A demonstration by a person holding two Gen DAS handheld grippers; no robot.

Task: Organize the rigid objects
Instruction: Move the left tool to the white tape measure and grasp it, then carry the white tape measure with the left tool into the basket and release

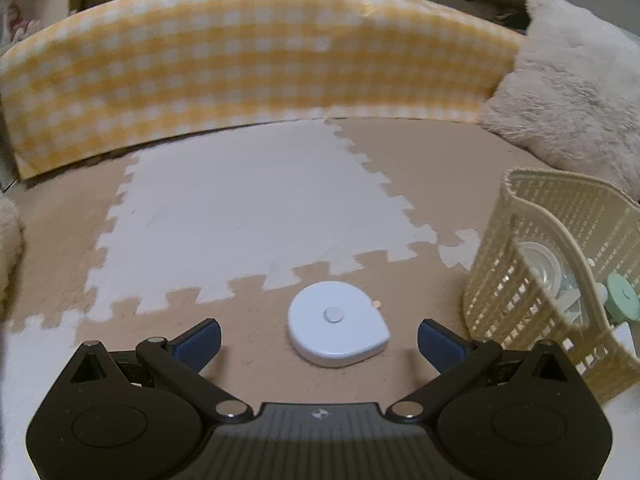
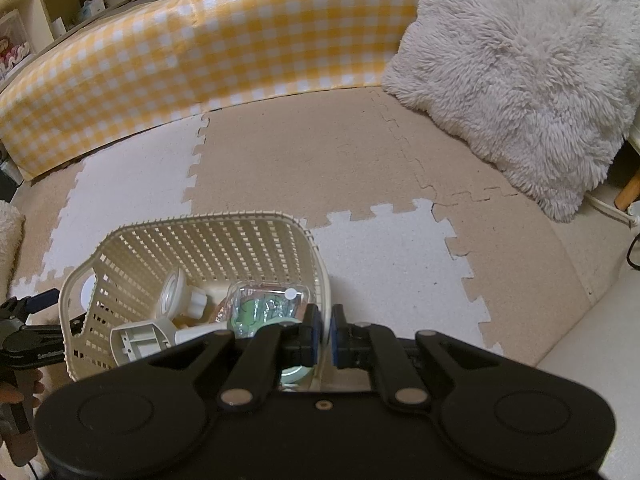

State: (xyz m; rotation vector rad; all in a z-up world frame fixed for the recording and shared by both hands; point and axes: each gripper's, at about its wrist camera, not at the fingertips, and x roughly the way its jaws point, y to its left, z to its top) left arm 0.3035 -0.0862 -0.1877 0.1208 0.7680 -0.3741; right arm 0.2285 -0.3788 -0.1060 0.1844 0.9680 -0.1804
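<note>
A white, teardrop-shaped flat case [image 1: 336, 322] with a round button on top lies on the tan foam mat. My left gripper [image 1: 319, 334] stands open just over it, one blue finger on each side, neither touching. To its right stands a cream slatted basket [image 1: 520, 280]. My right gripper [image 2: 325, 320] is shut on the basket's near rim [image 2: 324, 276]. Inside the basket are a clear pack with green contents [image 2: 264, 304], white plastic parts [image 2: 176, 300] and a mint round piece [image 1: 620, 296]. The left gripper's blue finger [image 2: 42, 300] shows beside the basket in the right wrist view.
The floor is a tan and white puzzle mat [image 1: 240, 208]. A yellow checked padded edge [image 1: 240, 68] runs along the back. A fluffy grey cushion [image 2: 520, 72] lies at the back right, shelves [image 2: 60, 12] at the far left. A hand [image 2: 16, 396] holds the left tool.
</note>
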